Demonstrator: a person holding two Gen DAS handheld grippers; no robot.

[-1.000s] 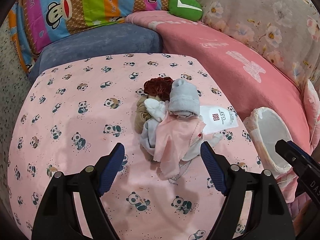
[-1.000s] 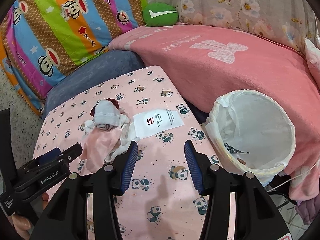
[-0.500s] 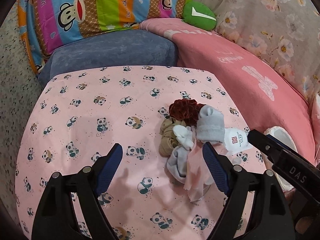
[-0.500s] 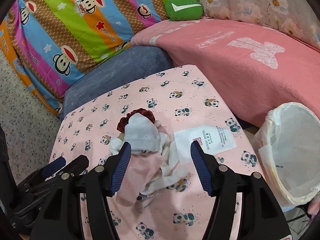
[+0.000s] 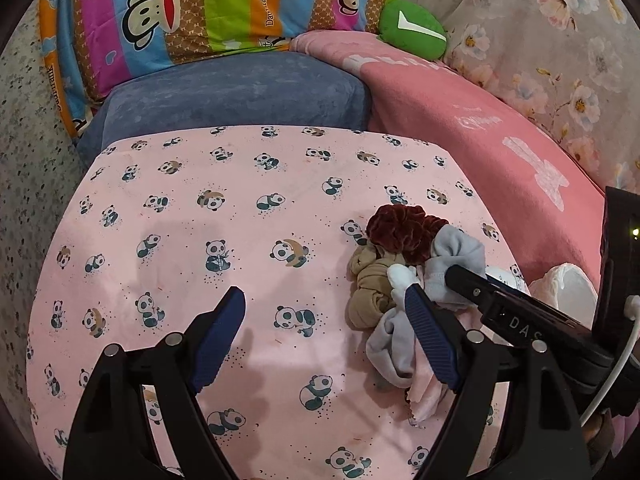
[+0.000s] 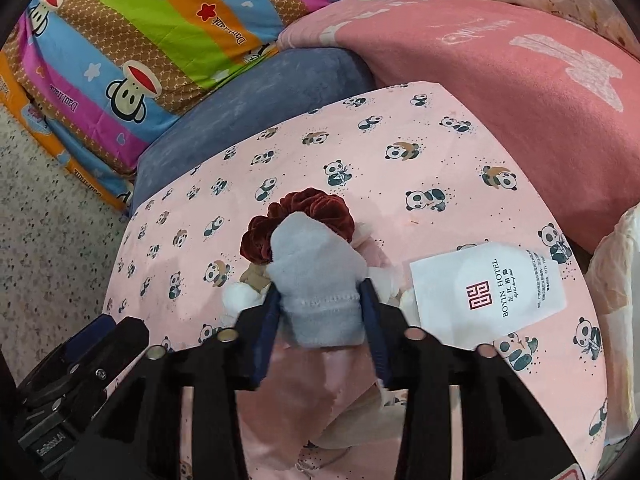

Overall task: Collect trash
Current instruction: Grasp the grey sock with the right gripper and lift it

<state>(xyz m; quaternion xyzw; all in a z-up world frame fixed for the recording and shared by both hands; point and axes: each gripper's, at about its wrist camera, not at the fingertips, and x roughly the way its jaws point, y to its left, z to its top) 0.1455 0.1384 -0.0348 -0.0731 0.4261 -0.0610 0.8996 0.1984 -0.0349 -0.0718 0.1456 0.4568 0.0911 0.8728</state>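
- My right gripper (image 6: 320,300) has just been closing, and its two fingers now press on both sides of the grey sock (image 6: 316,276).
- The sock lies on top of the small cloth pile; a dark red scrunchie (image 6: 308,208) is just behind it.
- A white hotel packet (image 6: 488,284) lies flat on the panda cloth (image 6: 400,128), to the right of these fingers.
- My left gripper (image 5: 328,320) is wide open and holds nothing; the pile is beside its right finger.
- The white bin (image 5: 568,288) is far to the right.
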